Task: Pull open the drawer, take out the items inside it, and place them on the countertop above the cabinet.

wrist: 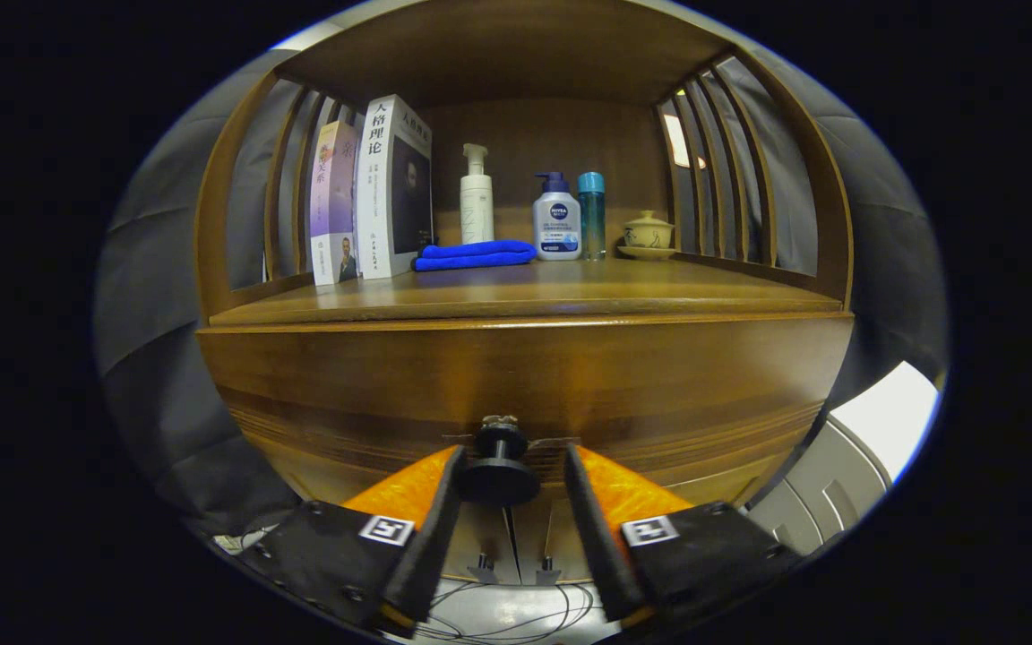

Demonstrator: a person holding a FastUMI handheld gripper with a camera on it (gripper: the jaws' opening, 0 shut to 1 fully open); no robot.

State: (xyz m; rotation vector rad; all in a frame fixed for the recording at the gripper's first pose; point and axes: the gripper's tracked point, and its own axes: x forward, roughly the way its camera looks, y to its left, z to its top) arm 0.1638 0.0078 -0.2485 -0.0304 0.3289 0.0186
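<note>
Drawer [525,376] closed, knob [498,466] between parted tool [511,466] fingers, untouched

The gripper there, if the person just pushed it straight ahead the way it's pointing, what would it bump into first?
Most likely the black drawer knob, which sits between the open gripper's fingertips, apparently untouched. Just behind it is the wooden drawer front. Depth is hard to judge here.

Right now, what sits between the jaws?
The gripper view shows the drawer's knob between the jaws of the gripper. They flank it with a small gap on each side, so nothing is clamped yet.
</note>
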